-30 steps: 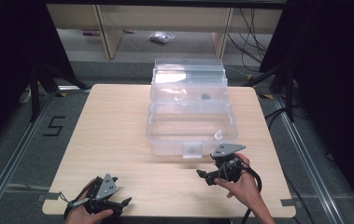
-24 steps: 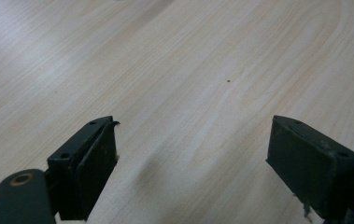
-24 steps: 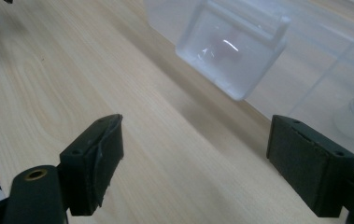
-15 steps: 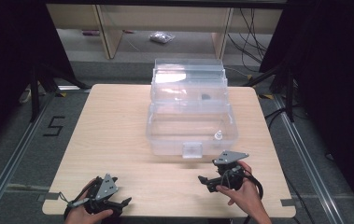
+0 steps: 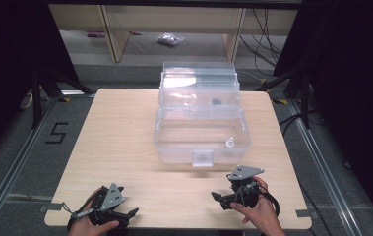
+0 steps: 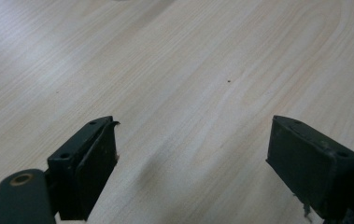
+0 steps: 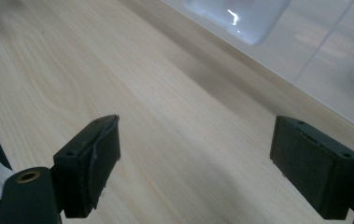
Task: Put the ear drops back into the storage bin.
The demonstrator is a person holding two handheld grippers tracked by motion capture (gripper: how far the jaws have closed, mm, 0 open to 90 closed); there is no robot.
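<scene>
A clear plastic box (image 5: pixel 174 147) stands at the middle of the wooden table (image 5: pixel 120 137), its lid (image 5: pixel 199 81) raised behind it. A small white piece (image 5: pixel 230 143) sits inside near the front right, with a latch tab (image 5: pixel 203 158) on the front wall. My right gripper (image 5: pixel 218 200) is held low in front of the box and points left. Its jaws have just been opening, and it is open over bare wood (image 7: pixel 195 154). The latch (image 7: pixel 240 18) shows at that view's top. My left gripper (image 5: pixel 131 215) rests at the near left edge, open over bare wood (image 6: pixel 193 154).
A small dark object (image 5: pixel 215 103) shows through the box near the lid. Behind the table are wooden shelf legs and a plastic bag (image 5: pixel 170 39) on the floor. Black stand legs (image 5: pixel 44 83) flank the table, and cables trail at the right (image 5: pixel 292 123).
My right gripper has drawn back from the box front toward the near edge and sunk a little. The left gripper has stayed put.
</scene>
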